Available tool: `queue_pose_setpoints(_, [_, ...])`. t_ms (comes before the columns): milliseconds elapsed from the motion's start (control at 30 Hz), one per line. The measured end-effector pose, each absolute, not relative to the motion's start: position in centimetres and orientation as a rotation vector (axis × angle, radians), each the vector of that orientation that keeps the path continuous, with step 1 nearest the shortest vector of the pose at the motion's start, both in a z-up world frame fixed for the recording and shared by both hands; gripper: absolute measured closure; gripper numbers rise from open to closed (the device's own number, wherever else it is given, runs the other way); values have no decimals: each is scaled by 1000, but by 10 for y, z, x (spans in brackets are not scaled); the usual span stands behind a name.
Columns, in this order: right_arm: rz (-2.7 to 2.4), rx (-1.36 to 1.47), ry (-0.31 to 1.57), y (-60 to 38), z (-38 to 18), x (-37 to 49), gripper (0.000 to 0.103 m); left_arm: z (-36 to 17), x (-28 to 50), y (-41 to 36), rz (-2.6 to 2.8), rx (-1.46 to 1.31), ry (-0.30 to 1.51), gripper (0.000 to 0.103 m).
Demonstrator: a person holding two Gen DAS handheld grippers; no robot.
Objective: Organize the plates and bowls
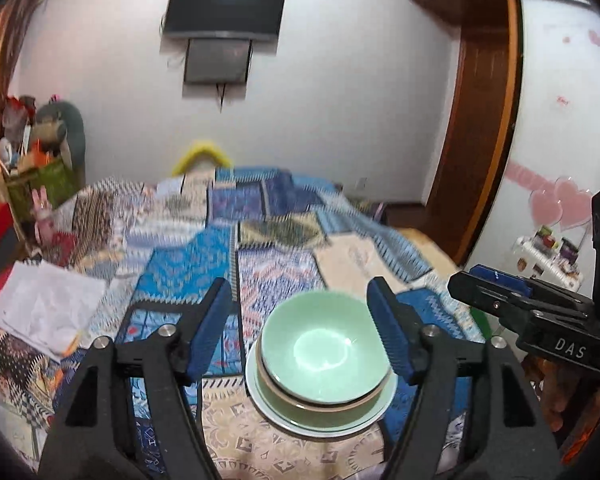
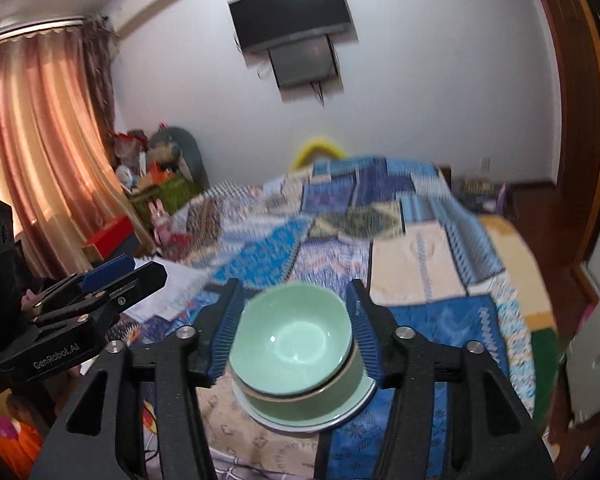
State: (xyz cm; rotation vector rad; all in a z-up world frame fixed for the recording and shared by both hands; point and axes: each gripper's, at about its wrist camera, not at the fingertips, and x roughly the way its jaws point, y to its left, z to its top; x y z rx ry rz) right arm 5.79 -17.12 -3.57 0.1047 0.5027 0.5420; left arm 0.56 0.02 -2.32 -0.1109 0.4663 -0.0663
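Observation:
A pale green bowl (image 1: 322,354) sits nested in a second green bowl (image 1: 320,404), on a white plate (image 1: 276,416), on the patterned bedspread (image 1: 204,248). My left gripper (image 1: 300,328) is open and empty, with the stack between and beyond its blue-padded fingers (image 1: 208,332). In the right wrist view the same top bowl (image 2: 294,340), lower bowl (image 2: 320,396) and plate (image 2: 284,420) lie between my right gripper's (image 2: 294,330) open fingers (image 2: 228,328), which stand close beside the bowls. I cannot tell if they touch. Each gripper shows at the other view's edge.
White papers (image 1: 48,308) lie on the bed at the left. A pile of toys and boxes (image 1: 36,160) stands by the curtain (image 2: 40,152). A TV (image 1: 224,8) hangs on the far wall. A wooden door frame (image 1: 476,120) and a white fridge (image 1: 560,120) are at the right.

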Motion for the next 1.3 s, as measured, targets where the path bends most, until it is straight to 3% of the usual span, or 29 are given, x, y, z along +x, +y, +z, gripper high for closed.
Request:
queue_pose_setpoints(300, [533, 74, 331, -176, -9, 19, 18, 14, -47, -6, -51, -87, 274, 2])
queue_pose_setpoints(433, [518, 65, 298, -172, -7, 13, 15, 19, -62, -7, -34, -79, 232, 0])
queue_pose_setpoints(567, [504, 51, 269, -168, -9, 7, 3, 19, -66, -5, -33, -85, 230, 0])
queue_pose_setpoints(1300, [511, 92, 283, -174, -15, 1, 0, 11, -75, -7, -15, -75, 215, 0])
